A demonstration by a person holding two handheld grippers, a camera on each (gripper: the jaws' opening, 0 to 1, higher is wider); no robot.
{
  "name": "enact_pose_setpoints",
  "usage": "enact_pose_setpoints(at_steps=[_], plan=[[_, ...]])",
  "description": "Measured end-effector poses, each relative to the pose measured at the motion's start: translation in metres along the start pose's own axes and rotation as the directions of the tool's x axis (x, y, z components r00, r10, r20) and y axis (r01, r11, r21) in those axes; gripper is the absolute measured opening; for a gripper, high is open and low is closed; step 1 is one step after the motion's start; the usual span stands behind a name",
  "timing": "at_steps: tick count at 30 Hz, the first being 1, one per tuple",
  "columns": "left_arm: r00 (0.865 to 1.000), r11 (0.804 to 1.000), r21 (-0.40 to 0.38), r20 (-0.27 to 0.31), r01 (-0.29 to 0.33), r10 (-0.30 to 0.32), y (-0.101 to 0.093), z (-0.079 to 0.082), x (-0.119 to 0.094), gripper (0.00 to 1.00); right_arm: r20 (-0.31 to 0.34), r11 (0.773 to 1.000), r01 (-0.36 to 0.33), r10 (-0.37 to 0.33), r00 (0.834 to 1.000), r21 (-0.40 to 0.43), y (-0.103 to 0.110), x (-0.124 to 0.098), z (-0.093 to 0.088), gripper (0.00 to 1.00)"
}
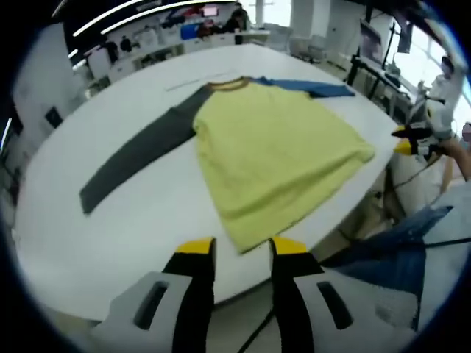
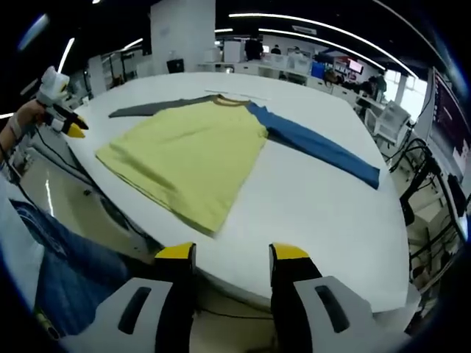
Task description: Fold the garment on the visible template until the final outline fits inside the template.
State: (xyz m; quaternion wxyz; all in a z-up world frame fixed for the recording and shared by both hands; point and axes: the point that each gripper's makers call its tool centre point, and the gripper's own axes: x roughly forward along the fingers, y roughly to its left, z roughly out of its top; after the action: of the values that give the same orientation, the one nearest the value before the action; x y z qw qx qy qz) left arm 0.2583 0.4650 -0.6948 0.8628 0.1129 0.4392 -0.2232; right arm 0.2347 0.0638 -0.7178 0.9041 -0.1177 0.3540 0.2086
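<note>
A long-sleeved shirt lies flat on the white table [image 1: 147,220], with a yellow body [image 1: 276,154], a dark grey sleeve [image 1: 140,158] and a blue sleeve [image 1: 309,87]. In the right gripper view the yellow body [image 2: 188,154] lies ahead, the blue sleeve [image 2: 324,151] stretches right and the grey sleeve [image 2: 151,107] points left. My left gripper [image 1: 241,250] hovers open just off the table edge by the shirt's hem, holding nothing. My right gripper [image 2: 232,254] is open too, off the table [image 2: 316,213] near the hem corner. Each gripper shows in the other's view: right gripper [image 1: 406,141], left gripper [image 2: 73,125].
A thin pale strip [image 1: 195,81] lies on the table beyond the collar. A person's jeans-clad legs [image 2: 66,257] stand at the table edge between the grippers. Cables run on the floor. Desks, shelves and chairs [image 2: 390,118] surround the table.
</note>
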Motion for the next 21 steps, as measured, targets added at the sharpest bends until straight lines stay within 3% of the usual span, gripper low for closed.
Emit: enact_pose_setpoints(at_steps=[12, 21], plan=[[0.998, 0.999, -0.016, 0.052, 0.031, -0.03, -0.01, 0.001, -0.004, 0.41, 0.021, 0.999, -0.014, 0.015, 1.0, -0.045, 0.011, -0.002, 0.01, 0.67], [0.996, 0.999, -0.015, 0.086, 0.034, -0.032, -0.009, 0.013, -0.005, 0.47, 0.02, 0.998, -0.018, 0.019, 1.0, -0.062, 0.008, 0.001, 0.019, 0.75]])
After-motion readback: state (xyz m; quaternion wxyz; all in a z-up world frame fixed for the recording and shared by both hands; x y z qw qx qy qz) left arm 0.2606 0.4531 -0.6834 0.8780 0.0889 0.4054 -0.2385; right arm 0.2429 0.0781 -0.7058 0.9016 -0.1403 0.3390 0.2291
